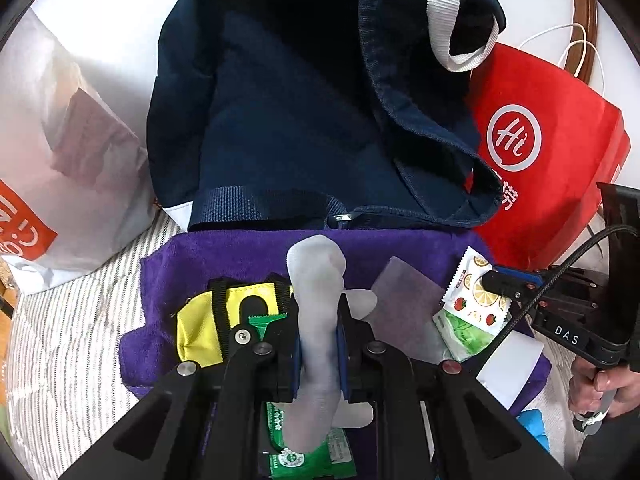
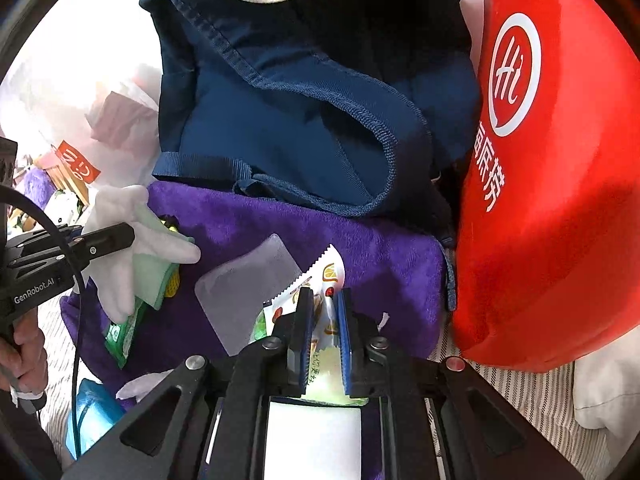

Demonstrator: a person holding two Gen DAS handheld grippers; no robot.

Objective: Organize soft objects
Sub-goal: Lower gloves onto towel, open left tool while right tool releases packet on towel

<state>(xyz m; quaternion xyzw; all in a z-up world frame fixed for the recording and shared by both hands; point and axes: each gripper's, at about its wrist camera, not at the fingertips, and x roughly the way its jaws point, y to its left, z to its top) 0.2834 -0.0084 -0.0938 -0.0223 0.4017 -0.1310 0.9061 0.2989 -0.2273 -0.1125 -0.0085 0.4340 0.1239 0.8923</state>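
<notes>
My left gripper (image 1: 320, 312) is shut on a white soft glove (image 1: 316, 276), which stands up between the pads over a purple towel (image 1: 240, 248). In the right wrist view the same glove (image 2: 120, 204) sticks out around the left gripper (image 2: 130, 236). My right gripper (image 2: 325, 300) is shut on a fruit-printed packet (image 2: 332, 270), just above the towel (image 2: 360, 248). The left wrist view shows that packet (image 1: 472, 268) at the right gripper (image 1: 490, 280). On the towel lie a yellow pouch (image 1: 196, 328), a green packet (image 1: 308, 456) and a frosted sleeve (image 1: 404, 300).
An open navy tote bag (image 1: 300, 120) lies just behind the towel, with a red bag (image 1: 540, 140) to its right and a white plastic bag (image 1: 60, 152) to its left. A white card (image 1: 508, 364) and a blue item (image 1: 532, 424) lie near the towel's right edge. Striped bedding (image 1: 72, 340) is underneath.
</notes>
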